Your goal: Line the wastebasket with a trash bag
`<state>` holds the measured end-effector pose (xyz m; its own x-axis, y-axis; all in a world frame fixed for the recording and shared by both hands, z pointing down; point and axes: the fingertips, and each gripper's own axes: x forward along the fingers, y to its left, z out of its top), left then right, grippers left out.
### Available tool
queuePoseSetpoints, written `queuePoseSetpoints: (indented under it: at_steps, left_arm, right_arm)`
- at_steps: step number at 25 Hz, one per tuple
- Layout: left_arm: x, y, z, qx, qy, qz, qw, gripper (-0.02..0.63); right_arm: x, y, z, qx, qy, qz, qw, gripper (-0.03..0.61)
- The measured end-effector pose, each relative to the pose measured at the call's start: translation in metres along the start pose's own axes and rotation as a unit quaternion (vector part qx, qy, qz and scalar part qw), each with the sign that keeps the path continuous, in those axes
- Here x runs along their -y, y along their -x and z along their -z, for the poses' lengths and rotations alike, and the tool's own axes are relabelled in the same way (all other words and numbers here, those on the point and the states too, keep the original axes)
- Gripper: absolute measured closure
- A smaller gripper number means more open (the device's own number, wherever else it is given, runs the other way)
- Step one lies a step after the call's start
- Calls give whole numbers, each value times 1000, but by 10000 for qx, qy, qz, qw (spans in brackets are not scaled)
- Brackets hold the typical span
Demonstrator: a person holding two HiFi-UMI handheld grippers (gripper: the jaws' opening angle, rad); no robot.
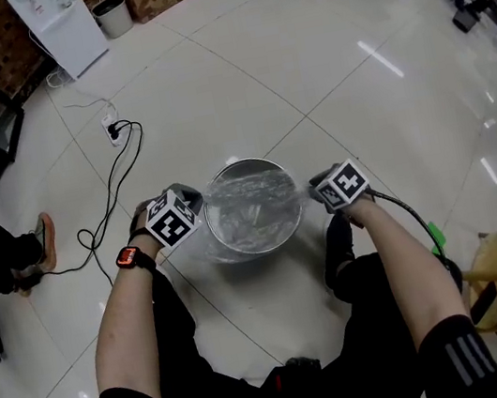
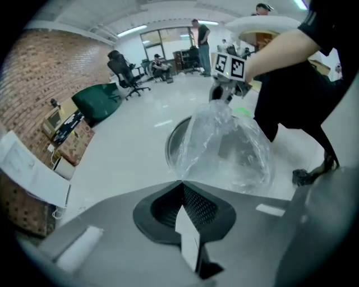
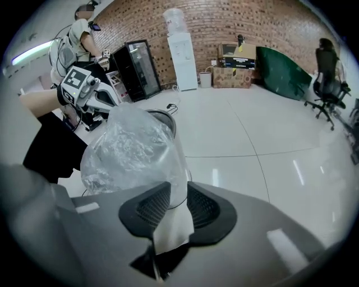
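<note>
Left tool [image 2: 179, 183] is pressed together, seemingly on the near edge of the trash bag [image 2: 227, 148]. Right tool [image 3: 173, 193] pinches the opposite edge. The film spans between them over the wastebasket [image 1: 260, 254] on the floor, so the bag's way in is straight down.

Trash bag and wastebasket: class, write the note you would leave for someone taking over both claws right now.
Left claw: shut, apparently pinching one edge of the clear plastic trash bag.
Right claw: shut on a fold of the bag's opposite edge.
Round metal wastebasket: upright on the white tiled floor, with the bag billowing above its mouth.
Done: bag opened and held across the basket.
Left: push the bag down inside, then fold its edge over the rim.
</note>
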<state>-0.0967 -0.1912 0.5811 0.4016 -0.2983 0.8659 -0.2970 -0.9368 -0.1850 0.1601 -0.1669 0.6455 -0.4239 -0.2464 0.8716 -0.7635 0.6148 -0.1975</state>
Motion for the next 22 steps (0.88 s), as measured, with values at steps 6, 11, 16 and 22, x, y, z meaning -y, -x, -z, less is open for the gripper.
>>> queuePoseSetpoints:
  at_steps: [6,11,16,22]
  left_arm:
    - [-39,-11,-18,339,569,-649,9957,612]
    - [-66,-34,2,275,1244,-835,9883,613]
    - [-77,-62,23,331,2197,-530,9736,604]
    - [-69,-96,42,33,2341,-226,9719,596]
  right_arm:
    - [18,4,-23,509,-151,105,9985,475]
    - [31,-7,-34,644,-307,260,9971,476]
    - [41,-28,-31,582,-444,353,9967,476]
    - [48,-50,-25,477,-485,392,9969,476]
